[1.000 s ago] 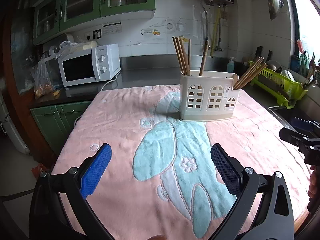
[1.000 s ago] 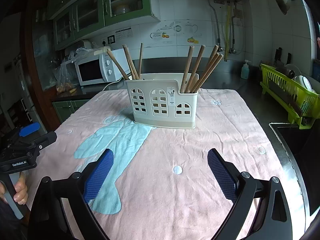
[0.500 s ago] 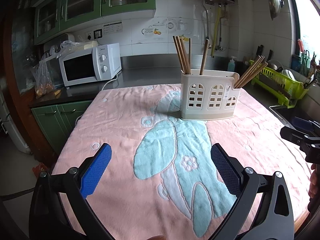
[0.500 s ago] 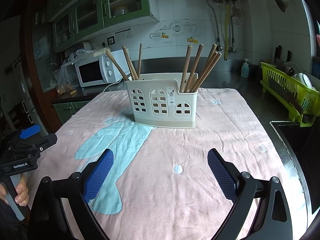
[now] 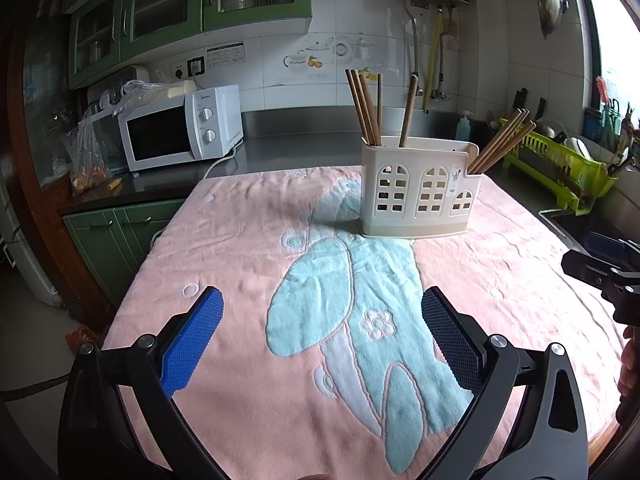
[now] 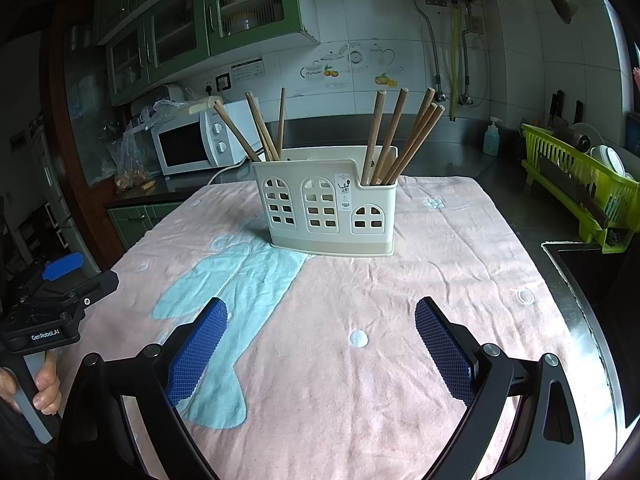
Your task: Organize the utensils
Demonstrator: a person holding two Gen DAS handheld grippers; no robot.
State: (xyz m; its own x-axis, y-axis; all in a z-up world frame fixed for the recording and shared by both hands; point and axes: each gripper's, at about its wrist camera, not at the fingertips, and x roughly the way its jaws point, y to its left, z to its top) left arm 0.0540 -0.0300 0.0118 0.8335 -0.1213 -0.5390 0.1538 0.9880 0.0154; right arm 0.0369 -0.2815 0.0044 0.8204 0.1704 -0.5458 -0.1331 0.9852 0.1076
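Both the left gripper (image 5: 322, 332) and right gripper (image 6: 320, 336) hover wide open, empty, over the pink towel (image 6: 440, 272), chopsticks (image 6: 394, 136) standing in the holder (image 6: 326, 210).

Lit by soft daylight from a window (image 5: 616, 40) far right of the left gripper (image 5: 320, 332), blown out to white there. Dim in the corners, with dark vignetting around both views. Faint shadow left of the holder (image 5: 418, 196) ahead. Strong fisheye bending of cabinets (image 6: 208, 24) and walls at the edges. Sharp throughout, no motion blur.
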